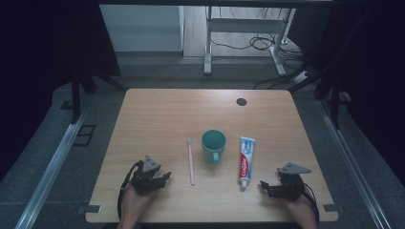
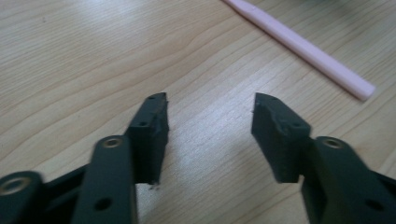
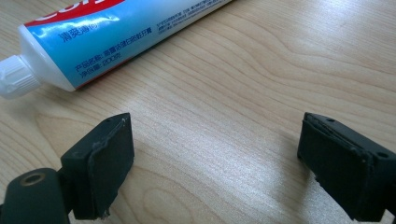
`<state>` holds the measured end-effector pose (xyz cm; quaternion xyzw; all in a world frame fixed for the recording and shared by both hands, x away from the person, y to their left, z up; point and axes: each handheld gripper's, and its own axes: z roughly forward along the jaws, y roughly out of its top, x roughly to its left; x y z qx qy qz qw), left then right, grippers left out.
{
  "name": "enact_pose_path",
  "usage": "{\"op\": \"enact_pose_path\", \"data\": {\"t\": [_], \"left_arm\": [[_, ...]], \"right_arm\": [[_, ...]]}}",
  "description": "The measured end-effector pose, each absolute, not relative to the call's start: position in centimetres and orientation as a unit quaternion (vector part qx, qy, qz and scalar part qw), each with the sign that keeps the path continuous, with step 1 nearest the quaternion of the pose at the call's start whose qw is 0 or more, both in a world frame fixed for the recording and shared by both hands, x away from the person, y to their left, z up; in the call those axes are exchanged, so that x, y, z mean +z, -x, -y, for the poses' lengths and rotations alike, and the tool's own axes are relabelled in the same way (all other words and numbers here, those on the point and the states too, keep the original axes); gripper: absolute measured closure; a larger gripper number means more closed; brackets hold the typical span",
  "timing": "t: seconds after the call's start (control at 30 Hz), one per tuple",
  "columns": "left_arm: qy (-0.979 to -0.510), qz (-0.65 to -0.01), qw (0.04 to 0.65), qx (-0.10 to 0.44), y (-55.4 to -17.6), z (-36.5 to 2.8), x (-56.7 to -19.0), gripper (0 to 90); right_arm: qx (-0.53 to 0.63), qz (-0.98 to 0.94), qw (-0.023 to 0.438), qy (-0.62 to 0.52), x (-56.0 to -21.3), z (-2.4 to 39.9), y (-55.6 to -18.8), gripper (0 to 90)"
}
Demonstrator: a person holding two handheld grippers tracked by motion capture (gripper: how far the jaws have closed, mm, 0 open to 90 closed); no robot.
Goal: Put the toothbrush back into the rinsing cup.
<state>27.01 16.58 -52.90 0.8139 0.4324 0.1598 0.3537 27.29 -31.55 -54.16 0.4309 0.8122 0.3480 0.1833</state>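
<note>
While both tools gape empty, the toothbrush [image 2: 303,46] lies just beyond the left tool [image 2: 208,105].

The toothpaste tube [image 3: 116,28], lying at about eleven o'clock in the right gripper view, carried the readable print. On its blue band, small white Chinese characters ran in two lines, the lower one ending in what looked like "200"; the rest was too small to make out. Along its red stripe at twelve o'clock, large white brand letters were cut off by the picture's edge and could not be read.
</note>
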Motion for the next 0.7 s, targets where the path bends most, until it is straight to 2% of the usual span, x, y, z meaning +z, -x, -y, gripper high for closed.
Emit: {"op": "enact_pose_path", "data": {"t": [0.07,0.1,0.13,0.27,0.43,0.7], "left_arm": [[-0.814,-0.429,0.357,0.159,-27.0,-16.5,-52.8,57.4],[-0.815,-0.425,0.361,0.158,-27.0,-16.5,-52.7,57.4],[-0.816,-0.423,0.361,0.156,-27.0,-16.4,-52.6,63.7],[-0.82,-0.421,0.356,0.152,-27.2,-16.0,-52.5,77.9],[-0.821,-0.424,0.355,0.144,-27.4,-15.6,-52.4,89.1],[-0.826,-0.415,0.359,0.131,-27.7,-14.9,-52.1,89.6]], "right_arm": [[0.348,-0.812,0.184,-0.43,-54.2,31.6,-27.3,10.3],[0.348,-0.812,0.184,-0.43,-54.2,31.6,-27.3,10.3],[0.348,-0.812,0.184,-0.43,-54.2,31.6,-27.3,10.3],[0.348,-0.812,0.184,-0.43,-54.2,31.6,-27.3,10.3],[0.348,-0.812,0.184,-0.43,-54.2,31.6,-27.3,10.3],[0.348,-0.812,0.184,-0.431,-54.2,31.5,-27.3,10.3]]}}
